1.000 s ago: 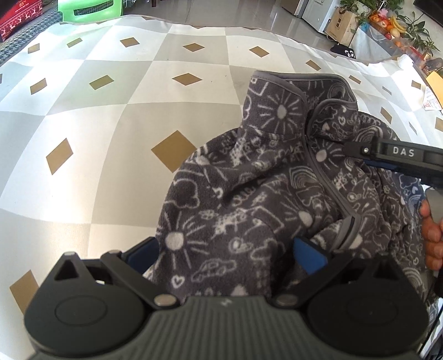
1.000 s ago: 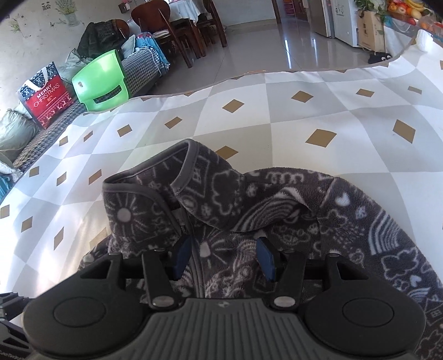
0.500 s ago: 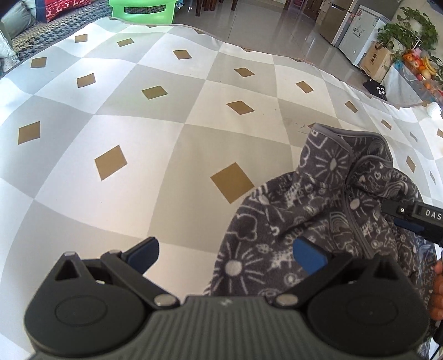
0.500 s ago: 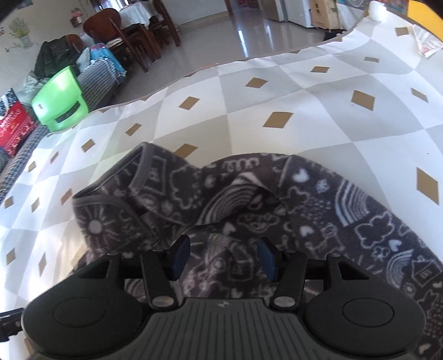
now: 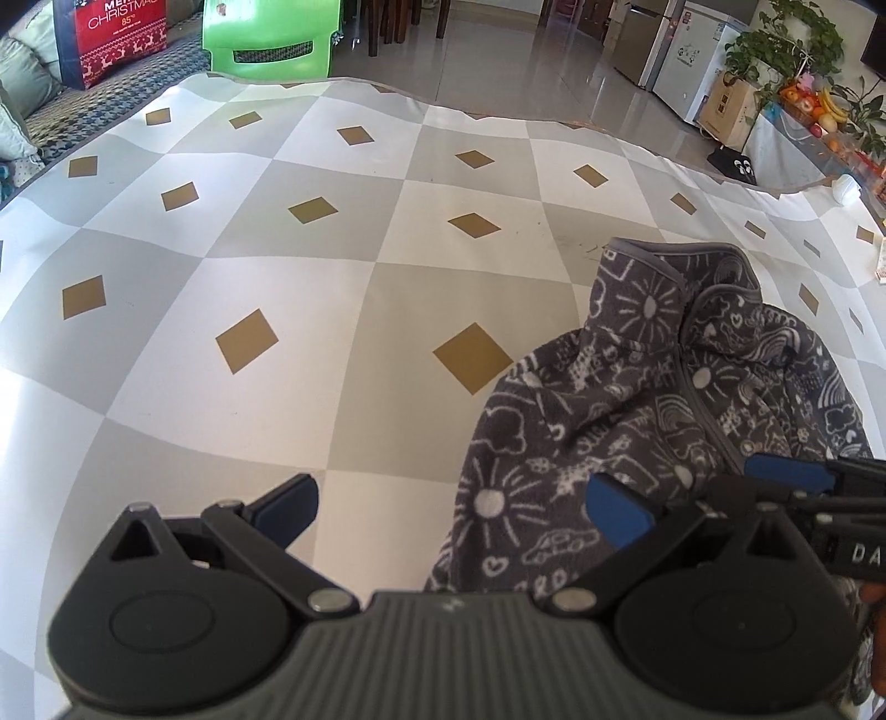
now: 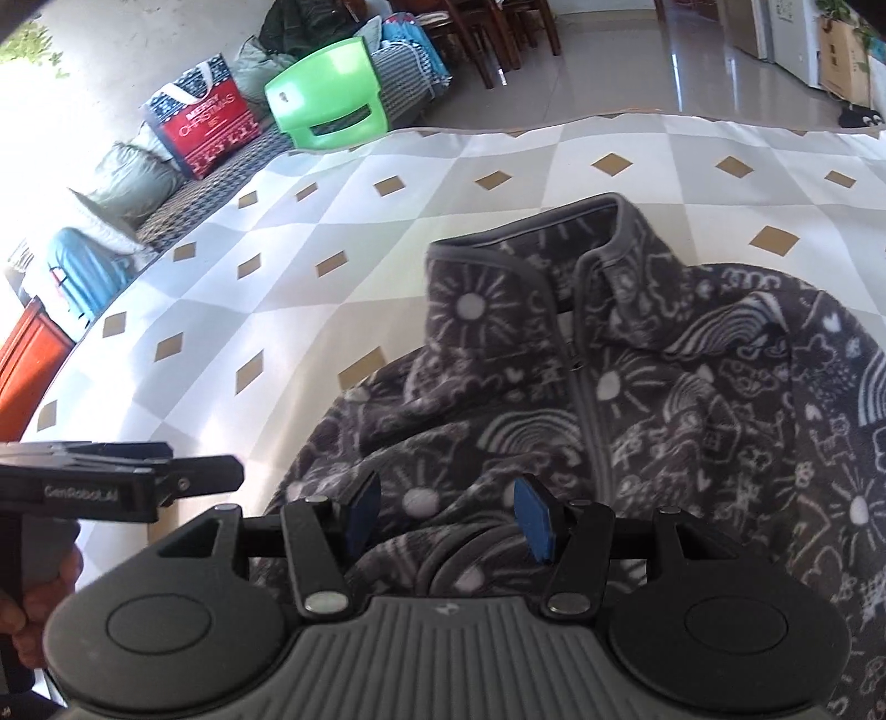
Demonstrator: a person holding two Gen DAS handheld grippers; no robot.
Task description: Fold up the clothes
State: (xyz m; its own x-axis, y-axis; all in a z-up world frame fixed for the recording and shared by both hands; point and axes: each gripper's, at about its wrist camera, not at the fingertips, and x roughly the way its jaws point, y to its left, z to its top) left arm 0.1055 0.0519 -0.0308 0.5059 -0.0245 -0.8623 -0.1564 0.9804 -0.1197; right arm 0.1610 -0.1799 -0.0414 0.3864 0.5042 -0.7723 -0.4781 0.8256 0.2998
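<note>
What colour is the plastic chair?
Bright green plastic chair, clearest in the right wrist view.

This is a home's living and dining area. A checked mat (image 5: 332, 288) with gold diamonds covers the floor. Beyond its far edge stand a green plastic chair (image 5: 266, 33) and a red Christmas gift bag (image 6: 205, 130); further behind are wooden dining chairs (image 6: 487, 33), a fridge (image 5: 686, 61), potted plants (image 5: 786, 39) and fruit (image 5: 814, 105).

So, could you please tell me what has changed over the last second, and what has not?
The left gripper has drawn off to the left of the grey fleece jacket: a second ago fabric lay between its fingers, now mostly bare checked mat does. The right gripper has backed away, showing more of the jacket. The jacket stays crumpled, collar up; both grippers' fingers stay apart.
</note>
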